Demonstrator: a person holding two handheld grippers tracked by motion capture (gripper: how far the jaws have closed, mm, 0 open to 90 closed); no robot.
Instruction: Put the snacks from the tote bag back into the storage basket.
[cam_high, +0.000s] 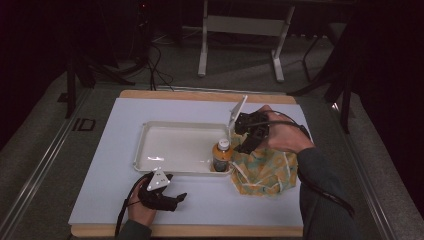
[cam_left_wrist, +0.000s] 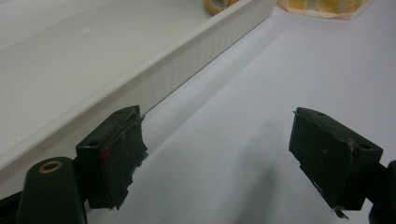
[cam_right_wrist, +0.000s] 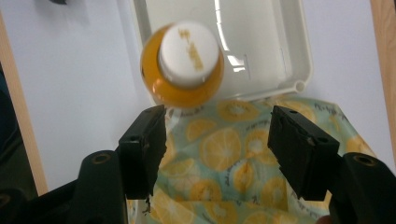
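A small bottle of orange drink with a white cap (cam_high: 222, 155) (cam_right_wrist: 183, 63) stands upright in the near right corner of the white tray (cam_high: 165, 126) (cam_right_wrist: 299, 56) (cam_left_wrist: 196, 46). My right gripper (cam_high: 243, 139) (cam_right_wrist: 217, 140) hovers just right of the bottle, over a lemon-print cloth bag (cam_high: 262, 172) (cam_right_wrist: 224, 154); its jaws are open with nothing between them. Near the front edge of the table, my left gripper (cam_high: 172, 200) (cam_left_wrist: 217, 158) rests open just in front of the tray's near wall, nothing in its jaws.
The tray sits on a white sheet (cam_high: 100, 165) over a wooden board (cam_high: 200, 231). The bag lies against the tray's right end. Beyond the table stand a white frame's legs (cam_high: 202, 45) and cables on the floor (cam_high: 155, 65).
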